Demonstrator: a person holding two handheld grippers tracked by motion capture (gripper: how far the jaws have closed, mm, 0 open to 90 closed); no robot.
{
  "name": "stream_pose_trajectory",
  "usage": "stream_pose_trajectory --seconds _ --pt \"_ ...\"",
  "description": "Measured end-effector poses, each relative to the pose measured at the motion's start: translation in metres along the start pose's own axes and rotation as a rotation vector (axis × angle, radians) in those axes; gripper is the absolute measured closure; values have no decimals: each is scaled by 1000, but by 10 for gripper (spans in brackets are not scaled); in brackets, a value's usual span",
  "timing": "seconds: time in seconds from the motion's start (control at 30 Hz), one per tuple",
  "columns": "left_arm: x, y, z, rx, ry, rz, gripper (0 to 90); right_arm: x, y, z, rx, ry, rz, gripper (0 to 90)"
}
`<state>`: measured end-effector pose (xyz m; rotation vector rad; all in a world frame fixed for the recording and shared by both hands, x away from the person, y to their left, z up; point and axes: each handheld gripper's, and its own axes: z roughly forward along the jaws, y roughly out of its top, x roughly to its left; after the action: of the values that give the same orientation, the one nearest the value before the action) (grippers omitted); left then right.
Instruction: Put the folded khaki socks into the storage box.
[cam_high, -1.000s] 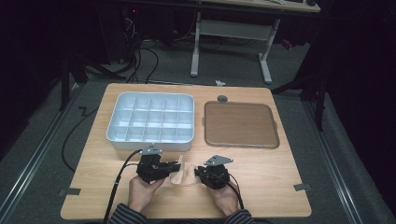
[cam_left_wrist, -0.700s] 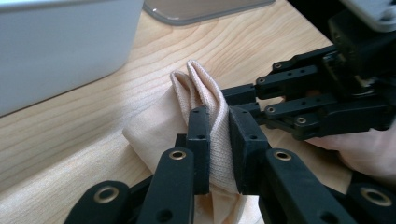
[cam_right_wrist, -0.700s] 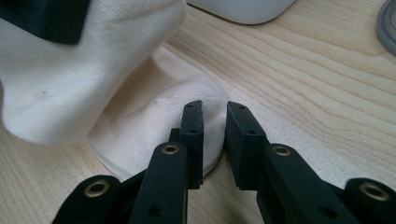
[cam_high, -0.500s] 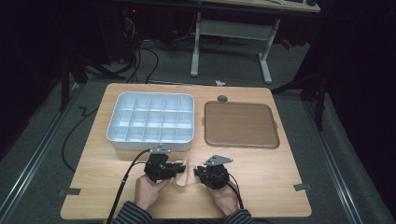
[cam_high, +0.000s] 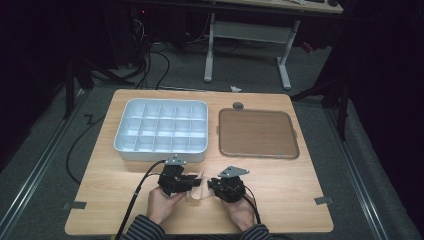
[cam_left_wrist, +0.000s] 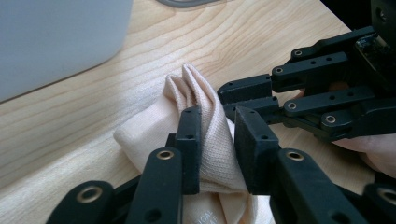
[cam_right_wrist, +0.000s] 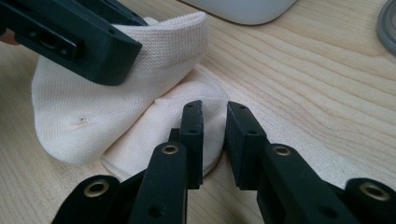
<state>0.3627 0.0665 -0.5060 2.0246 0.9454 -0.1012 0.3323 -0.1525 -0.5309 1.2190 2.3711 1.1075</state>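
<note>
Faint print "ICAL" on cream sock (cam_left_wrist: 205, 140), rest cut off.

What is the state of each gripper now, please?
Left gripper: jaws just been opening, the cream sock between them, right pad apart from it.
Right gripper: jaws apart, gripping nothing.
</note>
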Motion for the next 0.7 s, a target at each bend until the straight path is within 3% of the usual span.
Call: stream_pose_trajectory --seconds 0.23,0.3,0.7 --pt "-3 0 4 -4 -22 10 627 0 0 0 -1 -1 1 771" --pt "-5 1 3 -7 -1 31 597 0 0 0 0 -1 1 767" --pt "-9 2 -5 -53 -37 49 564 -3 1 -5 -8 -2 31 733"
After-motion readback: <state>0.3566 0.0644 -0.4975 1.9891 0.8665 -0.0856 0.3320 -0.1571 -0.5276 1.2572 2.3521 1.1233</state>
